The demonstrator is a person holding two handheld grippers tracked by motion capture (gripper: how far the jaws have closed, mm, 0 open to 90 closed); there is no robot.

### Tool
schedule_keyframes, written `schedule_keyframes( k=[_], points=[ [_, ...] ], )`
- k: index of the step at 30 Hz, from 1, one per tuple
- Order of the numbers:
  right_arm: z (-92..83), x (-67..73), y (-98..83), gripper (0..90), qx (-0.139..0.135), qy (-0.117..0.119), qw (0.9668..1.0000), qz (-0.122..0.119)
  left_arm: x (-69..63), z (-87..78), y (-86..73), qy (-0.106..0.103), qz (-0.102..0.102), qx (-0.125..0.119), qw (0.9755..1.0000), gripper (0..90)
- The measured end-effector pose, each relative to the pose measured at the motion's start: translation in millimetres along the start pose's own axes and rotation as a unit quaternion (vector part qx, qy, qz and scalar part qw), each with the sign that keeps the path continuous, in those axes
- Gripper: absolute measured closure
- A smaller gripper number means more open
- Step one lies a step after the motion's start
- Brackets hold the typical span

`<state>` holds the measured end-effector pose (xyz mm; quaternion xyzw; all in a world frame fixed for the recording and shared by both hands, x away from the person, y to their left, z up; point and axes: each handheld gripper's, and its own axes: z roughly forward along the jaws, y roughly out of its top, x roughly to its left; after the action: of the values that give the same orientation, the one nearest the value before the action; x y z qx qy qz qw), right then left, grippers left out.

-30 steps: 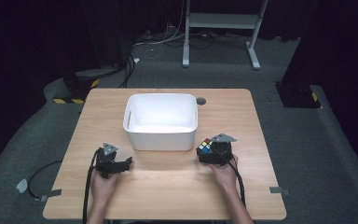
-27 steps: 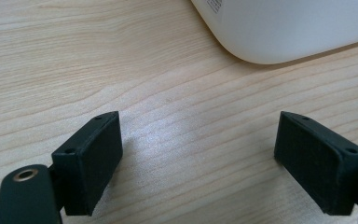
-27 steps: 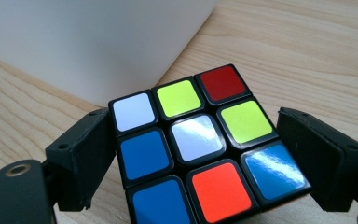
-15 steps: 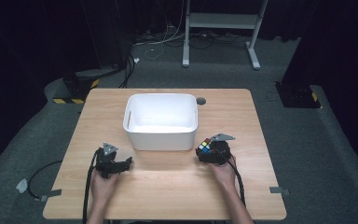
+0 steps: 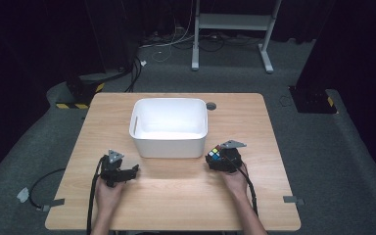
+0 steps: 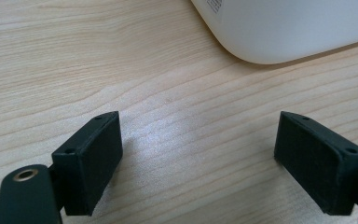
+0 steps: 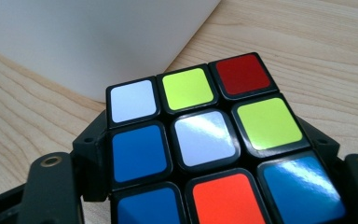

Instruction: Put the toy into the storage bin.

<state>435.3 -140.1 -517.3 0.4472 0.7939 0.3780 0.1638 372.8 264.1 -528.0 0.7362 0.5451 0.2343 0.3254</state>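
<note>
A Rubik's cube (image 5: 214, 155) (image 7: 200, 149) sits on the wooden table (image 5: 176, 196), just right of the white bin's front corner. My right gripper (image 5: 219, 159) (image 7: 209, 140) has just been closing its jaws around it. The black pads (image 7: 91, 144) now press on the cube's two sides, with white, yellow and red stickers facing up. My left gripper (image 5: 134, 171) (image 6: 212, 158) rests low over bare wood in front of the bin's left corner. Its jaws stand wide apart with nothing between them.
The white plastic bin (image 5: 169, 100) (image 6: 289, 28) (image 7: 74, 37) stands at the middle of the table, close behind both grippers, and its inside looks empty. A round cable hole (image 5: 210, 105) lies behind the bin. Cables trail from both grippers toward the front edge.
Both hands stay where they were. The cube remains at the right gripper's tip beside the bin.
</note>
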Motion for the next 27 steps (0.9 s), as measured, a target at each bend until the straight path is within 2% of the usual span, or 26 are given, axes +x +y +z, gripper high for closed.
schedule_keyframes(
  k=[6,18,27],
  points=[
    [-1.6,1.4,0.2,27.4,0.002,-0.004,0.9999,-0.010,0.0,0.0,0.0,0.000,0.000,0.000,1.0000,15.4],
    [-3.1,0.9,0.3,28.9,0.002,-0.009,0.9999,-0.007,0.0,0.0,0.0,0.000,0.000,0.000,1.0000,15.4],
    [-8.4,-0.2,-1.3,31.4,0.001,-0.002,0.9999,-0.011,0.0,0.0,0.0,0.000,0.000,0.000,1.0000,15.4]
  ],
)
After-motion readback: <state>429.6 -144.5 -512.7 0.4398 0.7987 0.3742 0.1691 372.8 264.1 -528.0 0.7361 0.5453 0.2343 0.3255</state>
